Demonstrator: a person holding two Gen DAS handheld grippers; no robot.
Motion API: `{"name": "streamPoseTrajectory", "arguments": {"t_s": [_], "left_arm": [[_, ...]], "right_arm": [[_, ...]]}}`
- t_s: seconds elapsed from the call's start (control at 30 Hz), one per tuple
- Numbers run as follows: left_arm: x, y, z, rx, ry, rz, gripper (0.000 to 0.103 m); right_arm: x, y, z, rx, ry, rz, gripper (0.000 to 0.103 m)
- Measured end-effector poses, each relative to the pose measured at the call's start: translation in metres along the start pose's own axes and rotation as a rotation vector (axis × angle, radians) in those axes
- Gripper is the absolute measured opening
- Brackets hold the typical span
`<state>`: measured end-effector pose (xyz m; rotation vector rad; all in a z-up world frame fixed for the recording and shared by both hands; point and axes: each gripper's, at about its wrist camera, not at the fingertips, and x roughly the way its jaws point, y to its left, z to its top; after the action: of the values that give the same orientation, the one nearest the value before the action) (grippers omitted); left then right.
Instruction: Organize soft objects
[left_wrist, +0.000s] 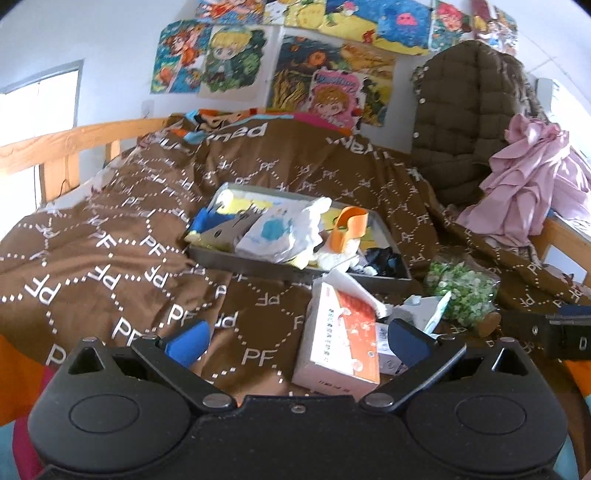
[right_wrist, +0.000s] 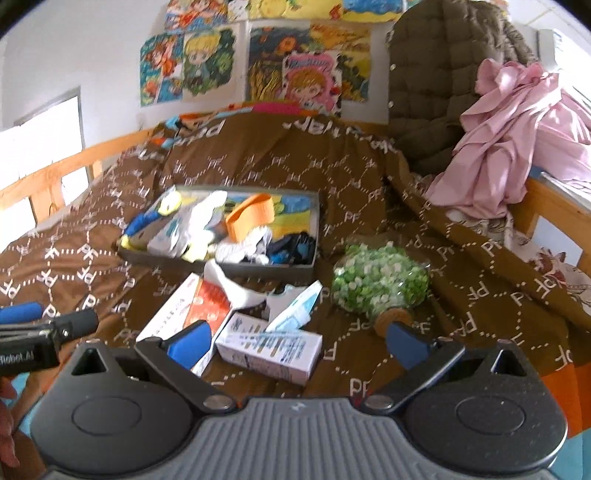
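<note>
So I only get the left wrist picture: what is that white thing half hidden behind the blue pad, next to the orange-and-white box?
Observer: The right wrist view shows it whole. It is a small white carton with blue print, lying flat on the brown blanket.
Operator: And the jar of green bits, is it standing up?
Observer: No. The glass jar lies on its side, with its cork pointing toward the camera.
Operator: I only see a black tip of the other tool. Is it holding something?
Observer: No. The right gripper is wide open and empty, above the carton.
</note>
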<state>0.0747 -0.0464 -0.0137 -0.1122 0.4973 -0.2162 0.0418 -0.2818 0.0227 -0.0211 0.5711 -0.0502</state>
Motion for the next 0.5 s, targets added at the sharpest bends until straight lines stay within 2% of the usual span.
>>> {"name": "streamPoseTrajectory", "arguments": {"t_s": [0.5], "left_arm": [[0.016, 0.005, -0.001, -0.017, 0.035, 0.057, 0.102]], "right_arm": [[0.011, 0.013, -0.001, -0.054, 0.054, 0.056, 0.103]]}}
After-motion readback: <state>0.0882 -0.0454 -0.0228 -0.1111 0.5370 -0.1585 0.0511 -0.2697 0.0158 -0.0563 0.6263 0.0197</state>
